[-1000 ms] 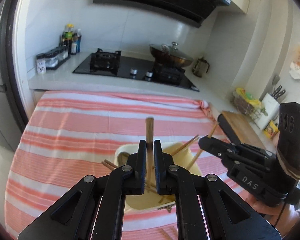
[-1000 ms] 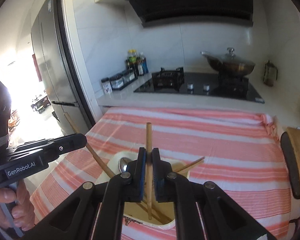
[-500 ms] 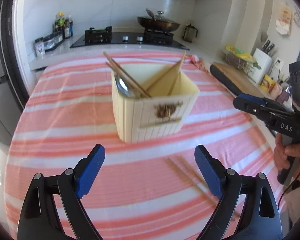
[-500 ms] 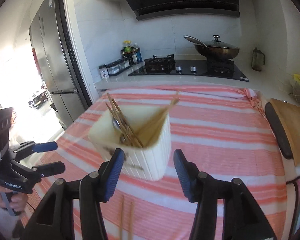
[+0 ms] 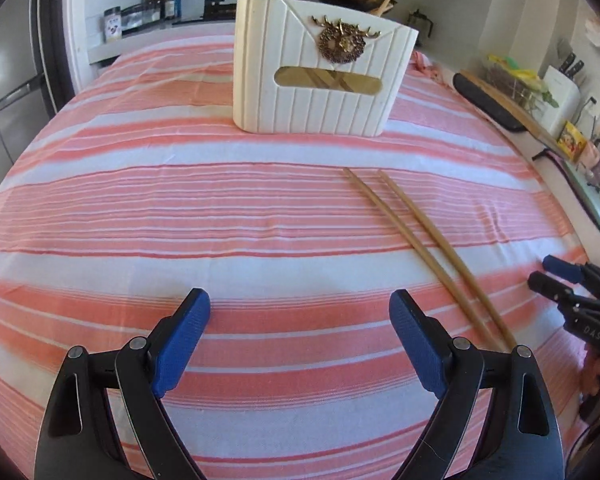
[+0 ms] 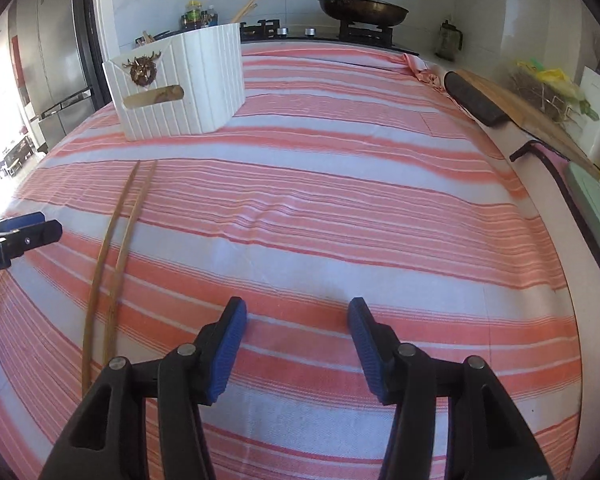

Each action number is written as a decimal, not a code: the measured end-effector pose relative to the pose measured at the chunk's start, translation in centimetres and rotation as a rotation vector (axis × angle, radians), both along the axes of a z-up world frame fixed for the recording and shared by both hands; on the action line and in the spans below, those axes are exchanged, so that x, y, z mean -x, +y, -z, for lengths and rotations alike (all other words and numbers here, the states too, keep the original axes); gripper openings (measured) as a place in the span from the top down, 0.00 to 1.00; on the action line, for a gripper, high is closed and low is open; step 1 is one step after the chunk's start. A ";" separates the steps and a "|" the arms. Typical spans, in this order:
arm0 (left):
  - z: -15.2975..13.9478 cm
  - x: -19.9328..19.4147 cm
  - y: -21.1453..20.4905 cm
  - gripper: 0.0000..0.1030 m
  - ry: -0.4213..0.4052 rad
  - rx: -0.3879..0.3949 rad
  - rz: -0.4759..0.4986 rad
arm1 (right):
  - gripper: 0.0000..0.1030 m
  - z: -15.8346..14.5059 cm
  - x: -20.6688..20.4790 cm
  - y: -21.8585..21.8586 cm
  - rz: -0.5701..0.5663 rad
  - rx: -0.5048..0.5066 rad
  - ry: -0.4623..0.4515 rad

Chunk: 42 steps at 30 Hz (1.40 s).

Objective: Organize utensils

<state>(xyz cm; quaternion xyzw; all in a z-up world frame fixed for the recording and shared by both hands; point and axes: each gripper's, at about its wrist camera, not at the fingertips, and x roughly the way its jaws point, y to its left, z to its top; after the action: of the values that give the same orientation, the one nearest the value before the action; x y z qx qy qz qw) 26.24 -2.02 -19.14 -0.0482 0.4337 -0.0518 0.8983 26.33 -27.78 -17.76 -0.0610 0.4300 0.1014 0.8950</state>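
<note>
Two chopsticks lie side by side on the striped surface, ahead and right of the left gripper, ahead and left of the right gripper. The white holder stands beyond them with other sticks poking out. A second ago each pair of jaws pinched a stick over that holder; now both are spread and empty, low over the cloth. This last pair looks like the next pickup.
</note>
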 end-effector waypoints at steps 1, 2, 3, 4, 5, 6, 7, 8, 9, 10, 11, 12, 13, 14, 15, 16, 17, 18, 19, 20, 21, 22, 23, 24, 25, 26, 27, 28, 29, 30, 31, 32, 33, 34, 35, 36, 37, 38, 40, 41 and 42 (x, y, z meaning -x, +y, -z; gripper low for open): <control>0.1 0.0 -0.2 0.11 -0.003 -0.021 0.002 | 0.47 -0.1 0.0 -0.1 0.007 0.001 -0.001; 0.0 -0.1 -0.4 0.10 -0.004 -0.027 0.009 | 0.46 0.1 0.0 -0.1 0.011 0.003 0.000; 0.2 0.0 -0.5 0.10 -0.002 -0.032 0.011 | 0.43 0.2 -0.1 0.0 0.009 0.005 0.000; 0.3 0.0 -0.6 0.09 0.001 -0.038 0.010 | 0.43 0.2 -0.1 0.1 0.007 0.006 0.001; 0.3 0.0 -0.6 0.09 0.001 -0.044 0.005 | 0.42 0.2 -0.2 0.0 0.008 0.005 0.001; 0.3 0.0 -0.5 0.09 0.001 -0.045 0.002 | 0.42 0.3 -0.1 0.0 0.008 0.002 0.001; 0.4 0.1 -0.5 0.08 0.002 -0.045 -0.001 | 0.42 0.3 0.0 -0.1 0.009 0.000 0.001; 0.4 0.1 -0.4 0.06 0.003 -0.041 -0.001 | 0.42 0.3 0.0 -0.1 0.009 -0.002 0.001; 0.4 0.1 -0.4 0.05 0.005 -0.037 0.001 | 0.42 0.3 0.0 -0.1 0.009 -0.001 0.001; 0.4 0.1 -0.4 0.04 0.006 -0.034 0.001 | 0.41 0.3 0.0 0.0 0.010 0.002 0.000; 0.4 0.1 -0.3 0.03 0.006 -0.031 0.001 | 0.41 0.3 0.0 0.1 0.011 0.006 -0.001; 0.5 0.1 -0.3 0.03 0.006 -0.030 0.001 | 0.41 0.3 0.0 0.1 0.011 0.009 -0.002; 0.5 0.1 -0.4 0.03 0.007 -0.029 0.001 | 0.41 0.3 0.0 0.1 0.011 0.009 -0.002; 0.5 0.1 -0.4 0.02 0.007 -0.029 0.002 | 0.41 0.3 0.0 0.1 0.011 0.009 -0.002; 0.5 0.1 -0.4 0.02 0.007 -0.029 0.002 | 0.41 0.3 0.0 0.1 0.011 0.008 -0.002; 0.5 0.1 -0.4 0.02 0.007 -0.029 0.002 | 0.41 0.3 0.0 0.1 0.011 0.009 -0.002; 0.5 0.1 -0.4 0.02 0.007 -0.029 0.002 | 0.41 0.3 0.0 0.1 0.011 0.010 -0.002; 0.5 0.1 -0.4 0.02 0.007 -0.029 0.001 | 0.41 0.3 0.0 0.1 0.011 0.010 -0.002; 0.5 0.1 -0.4 0.01 0.007 -0.029 0.001 | 0.41 0.3 0.0 0.1 0.011 0.010 -0.002; 0.5 0.1 -0.4 0.01 0.007 -0.029 0.001 | 0.41 0.3 0.0 0.1 0.011 0.009 -0.002; 0.5 0.1 -0.4 0.01 0.007 -0.029 0.001 | 0.41 0.3 0.0 0.1 0.011 0.009 -0.002; 0.5 0.1 -0.4 0.01 0.007 -0.030 0.001 | 0.41 0.3 0.0 0.1 0.011 0.010 -0.002; 0.5 0.1 -0.4 0.01 0.007 -0.030 0.001 | 0.41 0.3 0.0 0.1 0.011 0.010 -0.002; 0.5 0.1 -0.4 0.01 0.007 -0.030 0.001 | 0.41 0.3 0.0 0.1 0.011 0.010 -0.002; 0.6 0.1 -0.4 0.01 0.007 -0.031 0.001 | 0.41 0.3 0.0 0.1 0.011 0.010 -0.002; 0.6 0.2 -0.5 0.01 0.007 -0.033 0.000 | 0.41 0.3 0.0 0.1 0.011 0.010 -0.002; 0.7 0.2 -0.6 0.01 0.008 -0.035 0.000 | 0.41 0.3 0.0 0.1 0.011 0.009 -0.002; 0.7 0.2 -0.6 0.01 0.008 -0.037 0.000 | 0.41 0.3 0.0 0.1 0.011 0.010 -0.002; 0.7 0.3 -0.6 0.01 0.009 -0.039 0.000 | 0.41 0.3 0.0 0.1 0.011 0.009 -0.002; 0.7 0.3 -0.7 0.01 0.009 -0.042 -0.001 | 0.41 0.3 0.0 0.1 0.011 0.010 -0.002; 0.7 0.3 -0.7 0.01 0.010 -0.043 0.000 | 0.41 0.3 0.0 0.1 0.011 0.009 -0.002; 0.7 0.3 -0.7 0.01 0.010 -0.045 0.000 | 0.41 0.3 0.0 0.1 0.011 0.009 -0.002; 0.7 0.3 -0.8 0.01 0.011 -0.047 0.000 | 0.41 0.3 0.0 0.1 0.011 0.009 -0.002; 0.7 0.3 -0.8 0.01 0.011 -0.048 0.000 | 0.41 0.3 0.0 0.1 0.011 0.009 -0.002; 0.7 0.2 -0.8 0.01 0.012 -0.050 -0.001 | 0.41 0.3 0.0 0.1 0.011 0.010 -0.002; 0.7 0.2 -0.9 0.01 0.012 -0.051 -0.001 | 0.41 0.3 0.0 0.1 0.010 0.010 -0.002; 0.7 0.2 -0.9 0.01 0.012 -0.051 -0.001 | 0.41 0.3 0.0 0.1 0.010 0.009 -0.002; 0.7 0.2 -0.9 0.01 0.012 -0.051 -0.001 | 0.41 0.3 0.0 0.1 0.011 0.009 -0.002; 0.7 0.2 -0.9 0.01 0.012 -0.050 -0.001 | 0.41 0.3 0.0 0.1 0.010 0.010 -0.002; 0.7 0.2 -0.9 0.01 0.012 -0.050 -0.001 | 0.41 0.3 0.0 0.1 0.010 0.010 -0.002; 0.7 0.2 -0.9 0.01 0.012 -0.050 -0.001 | 0.41 0.3 0.0 0.0 0.010 0.010 -0.002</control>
<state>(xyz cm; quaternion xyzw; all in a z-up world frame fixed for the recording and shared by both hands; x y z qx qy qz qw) 26.02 -2.92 -19.84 -0.0264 0.4401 -0.0401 0.8967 26.32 -27.74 -18.07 -0.0632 0.4300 0.0945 0.8957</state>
